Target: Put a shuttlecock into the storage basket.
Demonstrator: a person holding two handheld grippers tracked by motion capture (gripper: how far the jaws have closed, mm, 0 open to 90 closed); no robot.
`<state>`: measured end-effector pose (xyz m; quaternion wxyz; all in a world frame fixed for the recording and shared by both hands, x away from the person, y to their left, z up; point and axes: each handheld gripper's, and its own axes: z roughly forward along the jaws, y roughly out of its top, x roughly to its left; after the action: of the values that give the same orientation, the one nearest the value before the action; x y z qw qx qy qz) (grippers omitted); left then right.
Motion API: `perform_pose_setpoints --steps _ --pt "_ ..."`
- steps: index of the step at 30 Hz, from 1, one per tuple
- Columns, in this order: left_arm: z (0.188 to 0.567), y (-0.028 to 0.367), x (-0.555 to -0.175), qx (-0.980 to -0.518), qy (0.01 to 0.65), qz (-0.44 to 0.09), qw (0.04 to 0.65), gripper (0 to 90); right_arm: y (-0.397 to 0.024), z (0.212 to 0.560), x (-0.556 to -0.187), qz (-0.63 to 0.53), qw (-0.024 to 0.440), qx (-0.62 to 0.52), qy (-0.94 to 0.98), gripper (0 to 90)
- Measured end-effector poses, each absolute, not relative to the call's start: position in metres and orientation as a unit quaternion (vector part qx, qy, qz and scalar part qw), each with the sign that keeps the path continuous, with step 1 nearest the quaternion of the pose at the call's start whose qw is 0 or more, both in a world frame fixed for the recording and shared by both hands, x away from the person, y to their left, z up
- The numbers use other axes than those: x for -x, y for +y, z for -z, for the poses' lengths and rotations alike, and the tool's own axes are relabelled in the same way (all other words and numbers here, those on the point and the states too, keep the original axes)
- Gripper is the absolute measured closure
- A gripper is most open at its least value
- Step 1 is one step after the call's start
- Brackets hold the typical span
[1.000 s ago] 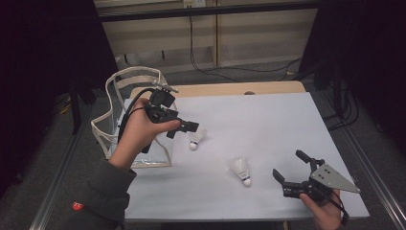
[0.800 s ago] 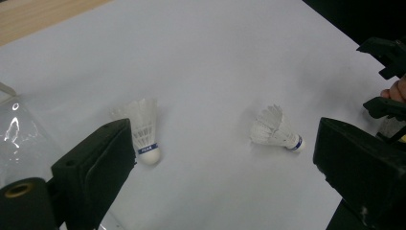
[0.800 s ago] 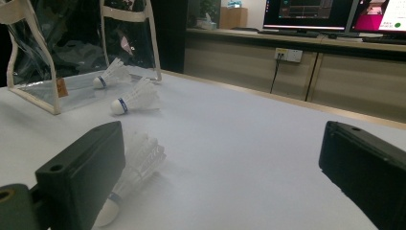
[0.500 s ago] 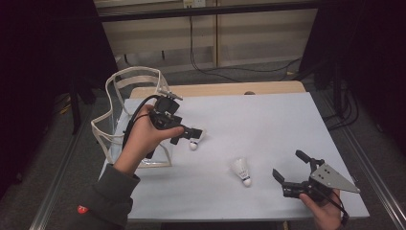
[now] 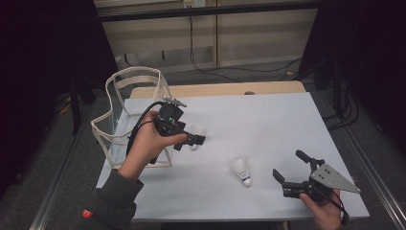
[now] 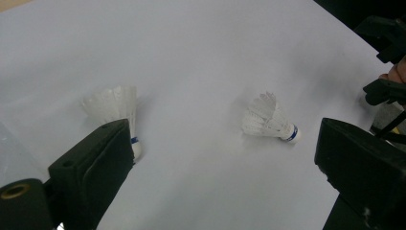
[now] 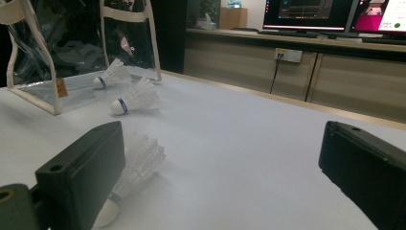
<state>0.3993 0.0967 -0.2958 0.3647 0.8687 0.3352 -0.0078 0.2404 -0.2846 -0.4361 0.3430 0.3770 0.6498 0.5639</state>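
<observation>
- Hovering low over the white table [image 5: 268, 124], the left claw [image 5: 197, 142] has its jaws spread wide and holds nothing.
- In the left gripper view, one shuttlecock [image 6: 115, 108] lies just beside the tip of one jaw, its cork partly hidden behind that jaw; it is not between the jaws.
- From the high view this near shuttlecock [image 5: 196, 132] lies right at the left claw, just beside the clear bag [image 5: 125, 112].
- A second shuttlecock [image 5: 241, 170] lies on its side nearer the middle front of the table, between the two claws and touching neither.
- In the left gripper view the second shuttlecock [image 6: 268, 120] lies in the open space between the jaws, farther off, with its cork end pointing toward the other hand.
- The right claw [image 5: 294, 173] sits low at the front right of the table, jaws wide apart and empty, pointing toward the second shuttlecock.
- In the right gripper view that shuttlecock [image 7: 136, 165] lies just beside one jaw, feathers up the table, cork end toward the camera.
- Farther off in that view, another shuttlecock [image 7: 136, 98] lies on the table before the bag [image 7: 57, 62], and a third [image 7: 111, 75] lies inside the bag's open side.
- The bag stands upright at the table's left edge, with white trim along its edges.
</observation>
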Motion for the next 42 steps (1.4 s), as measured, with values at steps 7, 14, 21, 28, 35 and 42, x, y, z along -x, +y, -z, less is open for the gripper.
perform_pose_setpoints --steps 7,14,21,28,35,42 --pt "0.303 0.094 -0.396 -0.869 0.332 0.012 0.365 6.1 -0.284 0.436 -0.241 -0.564 0.344 -0.376 0.65 2.0" --pt "0.311 0.09 -0.393 -0.87 0.33 0.015 0.366 6.0 -0.284 0.436 -0.241 -0.563 0.344 -0.376 0.65 2.1" --pt "0.319 0.086 -0.391 -0.871 0.329 0.018 0.363 6.0 -0.284 0.436 -0.241 -0.564 0.344 -0.375 0.65 2.1" --pt "0.324 0.084 -0.388 -0.875 0.32 0.021 0.363 6.0 -0.284 0.436 -0.241 -0.563 0.344 -0.376 0.651 2.1" --pt "0.33 0.08 -0.385 -0.877 0.314 0.022 0.362 6.0 -0.284 0.436 -0.24 -0.562 0.345 -0.376 0.651 2.1" --pt "0.334 0.076 -0.383 -0.884 0.3 0.02 0.359 6.0 -0.284 0.436 -0.24 -0.562 0.345 -0.376 0.651 2.1"
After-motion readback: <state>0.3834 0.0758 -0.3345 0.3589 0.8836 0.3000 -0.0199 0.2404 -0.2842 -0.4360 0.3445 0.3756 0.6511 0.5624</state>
